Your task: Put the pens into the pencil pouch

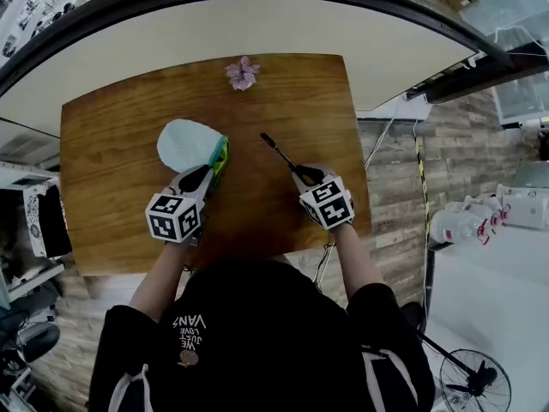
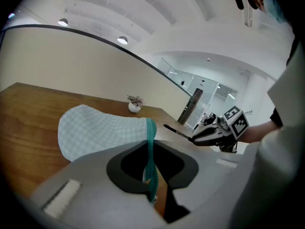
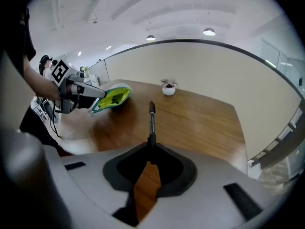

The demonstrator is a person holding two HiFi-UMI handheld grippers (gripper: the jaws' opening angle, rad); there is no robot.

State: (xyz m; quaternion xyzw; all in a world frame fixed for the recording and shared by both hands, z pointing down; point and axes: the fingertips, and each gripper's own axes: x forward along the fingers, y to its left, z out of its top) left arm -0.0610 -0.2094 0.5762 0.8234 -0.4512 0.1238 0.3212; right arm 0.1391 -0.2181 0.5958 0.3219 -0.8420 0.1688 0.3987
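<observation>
On the wooden surface (image 1: 103,161), the pouch (image 1: 184,144) lies left of centre. Its pale checked body is toward the far left and its green-lined mouth (image 1: 220,154) is turned right. The left tongs (image 1: 211,171) are clamped on its teal zip edge (image 2: 151,142), which runs straight down between the jaws in the left gripper view. At the far edge, about mid-width, we see a small plant (image 1: 243,73) in a white pot, well apart from everything else. Only bare wood lies between the mouth and the pen (image 1: 279,153).

The pen is black and slim. In the head view its long axis runs on a diagonal from the right tongs (image 1: 298,171) up toward the far left. Its free end points away from the person and leans to the pouch's side.

The right tongs are closed on the pen's near end, so almost all of its length sticks out ahead of them, in line with the jaws. We see the free end near the mouth but apart from it, to its right. The two tongs stand side by side, near each other and not touching.
</observation>
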